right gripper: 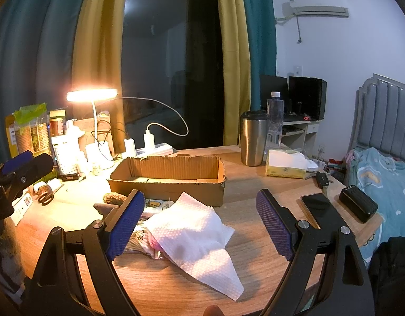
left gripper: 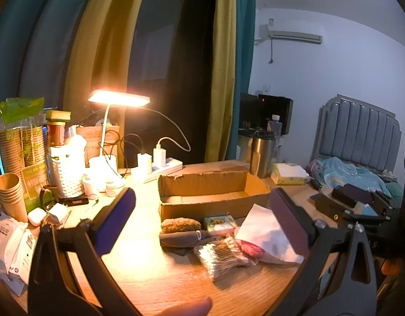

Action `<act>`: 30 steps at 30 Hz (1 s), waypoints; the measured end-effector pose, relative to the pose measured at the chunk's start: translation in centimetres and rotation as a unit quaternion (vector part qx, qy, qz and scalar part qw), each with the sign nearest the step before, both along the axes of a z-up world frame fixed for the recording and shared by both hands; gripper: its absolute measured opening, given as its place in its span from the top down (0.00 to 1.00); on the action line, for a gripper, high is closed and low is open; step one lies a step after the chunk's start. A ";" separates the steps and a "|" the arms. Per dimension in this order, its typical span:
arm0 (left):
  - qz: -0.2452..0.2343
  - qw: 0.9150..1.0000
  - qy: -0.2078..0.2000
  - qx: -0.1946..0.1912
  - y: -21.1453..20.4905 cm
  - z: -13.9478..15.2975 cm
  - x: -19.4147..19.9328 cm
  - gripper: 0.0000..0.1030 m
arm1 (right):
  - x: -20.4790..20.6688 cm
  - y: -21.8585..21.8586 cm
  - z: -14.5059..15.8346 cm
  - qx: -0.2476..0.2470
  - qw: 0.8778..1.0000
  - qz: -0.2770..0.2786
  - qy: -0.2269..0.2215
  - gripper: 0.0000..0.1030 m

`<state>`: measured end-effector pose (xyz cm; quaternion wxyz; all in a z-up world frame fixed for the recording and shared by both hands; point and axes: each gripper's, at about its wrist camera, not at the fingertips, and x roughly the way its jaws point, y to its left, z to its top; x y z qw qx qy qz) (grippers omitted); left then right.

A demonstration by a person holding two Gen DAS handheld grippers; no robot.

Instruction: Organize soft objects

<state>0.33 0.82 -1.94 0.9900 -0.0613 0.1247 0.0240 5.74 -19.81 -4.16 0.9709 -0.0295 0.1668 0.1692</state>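
Note:
An open cardboard box [left gripper: 213, 192] [right gripper: 168, 177] sits mid-table. In front of it lie a brown fuzzy pad [left gripper: 180, 224] [right gripper: 114, 198], a grey soft item [left gripper: 182, 238], a small tissue pack [left gripper: 219, 223] [right gripper: 156, 204], a bag of cotton swabs [left gripper: 222, 254], a pink soft item [left gripper: 251, 248] and a white paper towel [left gripper: 265, 233] [right gripper: 194, 237]. My left gripper [left gripper: 202, 216] is open above the pile. My right gripper [right gripper: 199, 218] is open around the paper towel, not touching it. The left gripper also shows at the left edge of the right wrist view [right gripper: 23, 168].
A lit desk lamp [left gripper: 118, 100], paper cups [left gripper: 10, 194], power strip [left gripper: 163, 168] and clutter stand at the left. A steel tumbler [right gripper: 252, 138], water bottle [right gripper: 274, 123], tissue box [right gripper: 288, 164], phone [right gripper: 316, 206] and black case [right gripper: 357, 206] are at the right. A bed [right gripper: 386, 179] lies beyond.

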 end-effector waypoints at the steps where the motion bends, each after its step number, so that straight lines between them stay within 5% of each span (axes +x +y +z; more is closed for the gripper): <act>1: -0.001 1.000 0.000 0.000 0.0 0.1 0.1 0.00 | 0.1 0.0 0.0 0.000 1.000 0.000 0.000 0.13; 30: -0.013 1.000 0.012 -0.008 -0.2 0.1 0.8 0.00 | 0.6 -0.9 -0.1 0.005 1.000 -0.001 0.006 0.13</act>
